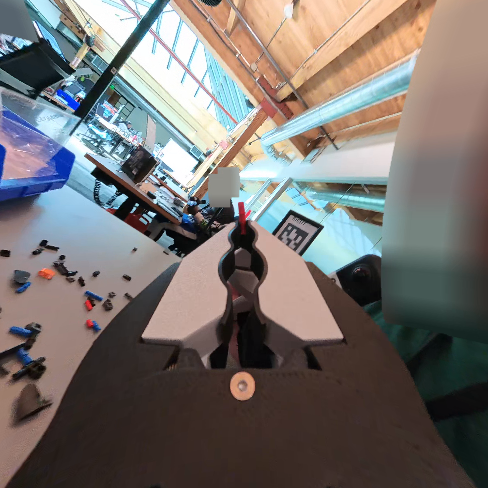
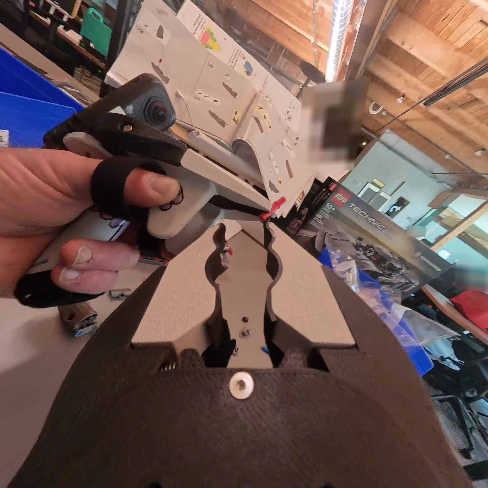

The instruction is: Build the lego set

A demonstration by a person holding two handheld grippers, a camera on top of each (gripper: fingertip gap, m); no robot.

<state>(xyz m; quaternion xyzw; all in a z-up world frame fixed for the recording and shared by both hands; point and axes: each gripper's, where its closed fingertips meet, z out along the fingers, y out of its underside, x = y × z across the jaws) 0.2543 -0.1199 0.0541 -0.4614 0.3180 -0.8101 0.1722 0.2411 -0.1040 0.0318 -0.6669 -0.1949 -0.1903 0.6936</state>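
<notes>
The left gripper (image 1: 242,224) pinches a small red lego pin (image 1: 241,217) at its fingertips; the right gripper (image 2: 244,227), jaws spread and empty, sits just below that pin.

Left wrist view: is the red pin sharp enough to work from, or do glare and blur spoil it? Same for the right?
Left wrist view: red pin sharp between the left gripper tips, though the skylight is blown out and the loose pieces at the lower left smear. Right wrist view: pin fairly crisp, instruction booklet readable, hand soft, edges bowed.
</notes>
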